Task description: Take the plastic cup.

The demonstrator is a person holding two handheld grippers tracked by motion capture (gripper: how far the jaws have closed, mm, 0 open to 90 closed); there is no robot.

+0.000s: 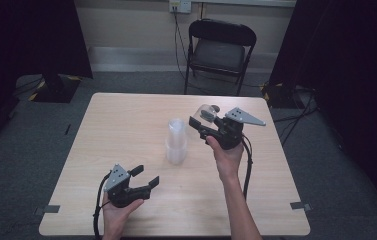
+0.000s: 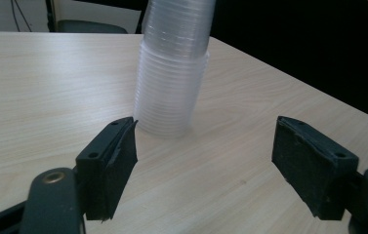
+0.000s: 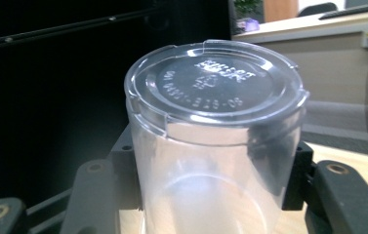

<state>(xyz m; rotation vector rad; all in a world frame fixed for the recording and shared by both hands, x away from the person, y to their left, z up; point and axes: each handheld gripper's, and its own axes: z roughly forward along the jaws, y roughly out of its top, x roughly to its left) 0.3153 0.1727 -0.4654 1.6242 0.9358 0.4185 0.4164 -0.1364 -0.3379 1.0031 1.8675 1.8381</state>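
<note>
The right hand-held gripper [image 1: 202,121] clamps a clear plastic cup [image 3: 211,141], base outward, above the tabletop [image 1: 126,130] just right of the cup stack [image 1: 176,142]. The left hand-held gripper [image 1: 143,176] rests near the front edge, jaws wide and empty, facing the stack.

Cup stack [image 2: 172,68] cut off at top edge; held cup's [image 3: 215,141] mouth below frame.

A light wooden table [image 1: 126,125] carries a stack of clear plastic cups [image 1: 176,142] near its middle.
</note>
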